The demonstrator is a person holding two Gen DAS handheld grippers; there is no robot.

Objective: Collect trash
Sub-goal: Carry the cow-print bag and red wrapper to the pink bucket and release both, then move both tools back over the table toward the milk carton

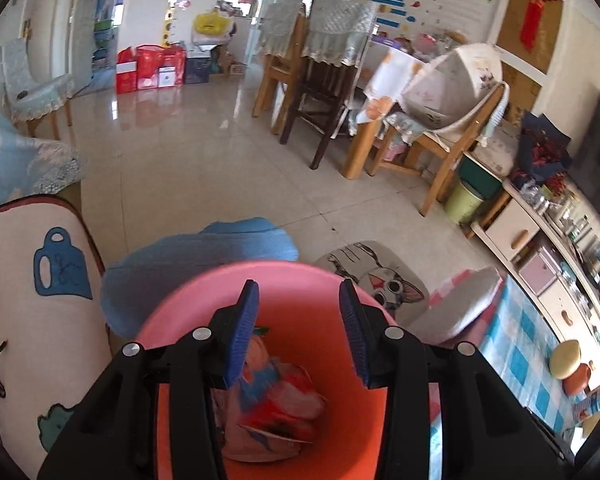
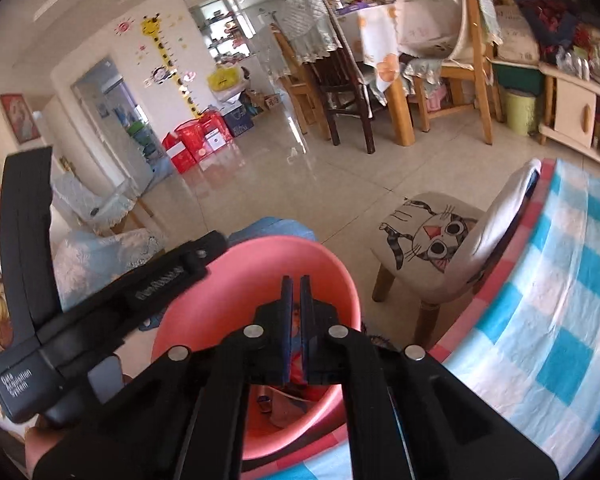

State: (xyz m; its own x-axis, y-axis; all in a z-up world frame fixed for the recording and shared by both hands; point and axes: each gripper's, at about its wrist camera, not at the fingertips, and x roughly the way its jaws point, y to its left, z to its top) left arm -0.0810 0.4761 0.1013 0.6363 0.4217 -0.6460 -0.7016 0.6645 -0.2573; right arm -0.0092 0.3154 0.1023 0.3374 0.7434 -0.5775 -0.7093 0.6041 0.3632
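A pink bin [image 1: 300,280] stands right under both grippers. In it lies crumpled trash [image 1: 276,400], red, white and blue wrappers. My left gripper [image 1: 299,286] hangs over the bin's mouth, its blue pads [image 1: 244,320] apart and nothing between them. In the right wrist view the pink bin [image 2: 324,268] is at lower centre, with a bit of trash [image 2: 284,404] showing below the jaws. My right gripper [image 2: 296,278] is shut above the bin's inside and holds nothing. The left gripper's black body [image 2: 148,292] reaches in from the left to the bin's rim.
A small stool with a cat face [image 2: 432,236] stands right of the bin. A blue-and-white checked cloth [image 2: 560,300] covers a table at the right. A printed cushion [image 1: 40,300] lies left. Blue fabric [image 1: 204,256] sits behind the bin. Chairs and a dining table [image 1: 380,76] stand across the tiled floor.
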